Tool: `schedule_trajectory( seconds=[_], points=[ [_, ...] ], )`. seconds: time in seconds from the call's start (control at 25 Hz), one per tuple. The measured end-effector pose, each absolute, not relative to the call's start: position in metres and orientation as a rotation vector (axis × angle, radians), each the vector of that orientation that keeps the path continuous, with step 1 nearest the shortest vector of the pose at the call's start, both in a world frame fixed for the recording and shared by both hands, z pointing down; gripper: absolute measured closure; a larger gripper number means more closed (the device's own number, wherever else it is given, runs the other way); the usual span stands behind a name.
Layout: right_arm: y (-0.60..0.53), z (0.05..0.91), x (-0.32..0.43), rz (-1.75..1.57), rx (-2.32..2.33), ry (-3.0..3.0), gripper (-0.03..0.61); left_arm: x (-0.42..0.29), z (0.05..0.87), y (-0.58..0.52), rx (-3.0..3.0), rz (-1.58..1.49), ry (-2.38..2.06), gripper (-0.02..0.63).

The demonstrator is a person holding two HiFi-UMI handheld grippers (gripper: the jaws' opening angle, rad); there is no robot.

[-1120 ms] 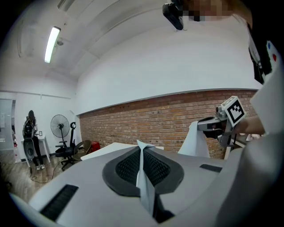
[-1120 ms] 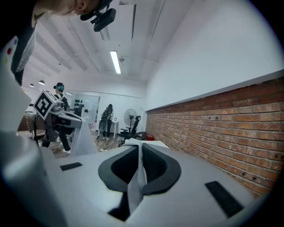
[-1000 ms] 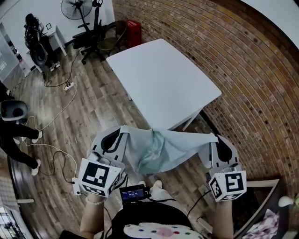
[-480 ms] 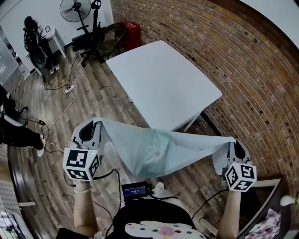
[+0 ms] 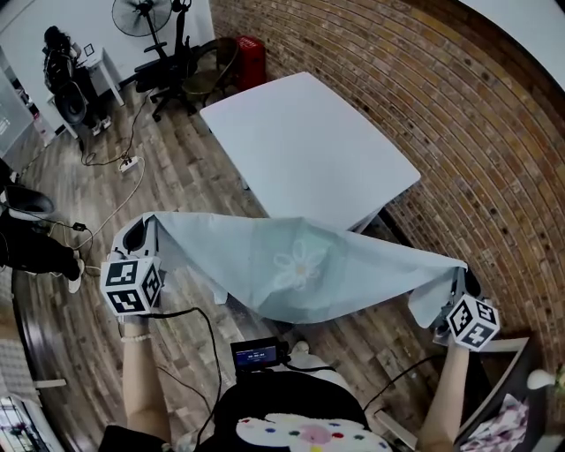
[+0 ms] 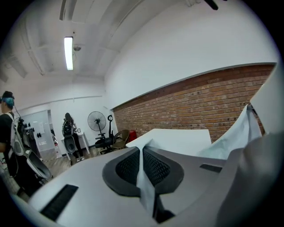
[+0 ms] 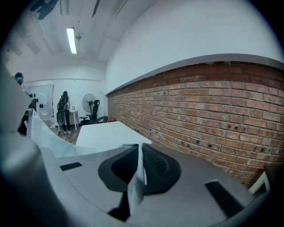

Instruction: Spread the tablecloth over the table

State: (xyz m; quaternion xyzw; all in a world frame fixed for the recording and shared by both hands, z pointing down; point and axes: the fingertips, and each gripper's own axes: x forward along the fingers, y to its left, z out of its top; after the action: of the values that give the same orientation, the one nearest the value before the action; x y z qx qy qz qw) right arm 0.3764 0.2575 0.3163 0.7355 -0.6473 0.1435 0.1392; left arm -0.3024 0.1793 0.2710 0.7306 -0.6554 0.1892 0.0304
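Observation:
A pale blue tablecloth (image 5: 300, 269) with a flower print hangs stretched in the air between my two grippers, just short of the near corner of the white table (image 5: 305, 150). My left gripper (image 5: 148, 231) is shut on the cloth's left corner, and in the left gripper view a strip of the tablecloth (image 6: 144, 177) is pinched between the jaws. My right gripper (image 5: 459, 278) is shut on the right corner; the right gripper view shows the tablecloth (image 7: 136, 179) clamped between its pads, with the table (image 7: 106, 132) ahead.
A brick wall (image 5: 459, 115) runs along the table's right side. Office chairs (image 5: 181, 71), a fan (image 5: 141, 16) and a red bin (image 5: 252, 60) stand beyond the table. A cable (image 5: 106, 207) lies on the wooden floor at left, near a person (image 5: 26, 243).
Both grippers have moved far apart, left going left and right going right, pulling the bunched cloth out into a wide taut sheet.

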Motion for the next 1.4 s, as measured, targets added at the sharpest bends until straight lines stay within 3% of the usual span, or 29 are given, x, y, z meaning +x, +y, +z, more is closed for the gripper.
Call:
schedule_trajectory(
  seconds=[0.6,1.4],
  points=[
    [0.243,0.294,0.456,0.433,2.308,-1.738,0.543,-0.383,0.278,0.134,2.087,0.514,-2.115,0.6],
    [0.2,0.208,0.462,0.244,2.465,-1.713,0.543,-0.383,0.231,0.047,2.276,0.499,-2.111,0.6]
  ],
)
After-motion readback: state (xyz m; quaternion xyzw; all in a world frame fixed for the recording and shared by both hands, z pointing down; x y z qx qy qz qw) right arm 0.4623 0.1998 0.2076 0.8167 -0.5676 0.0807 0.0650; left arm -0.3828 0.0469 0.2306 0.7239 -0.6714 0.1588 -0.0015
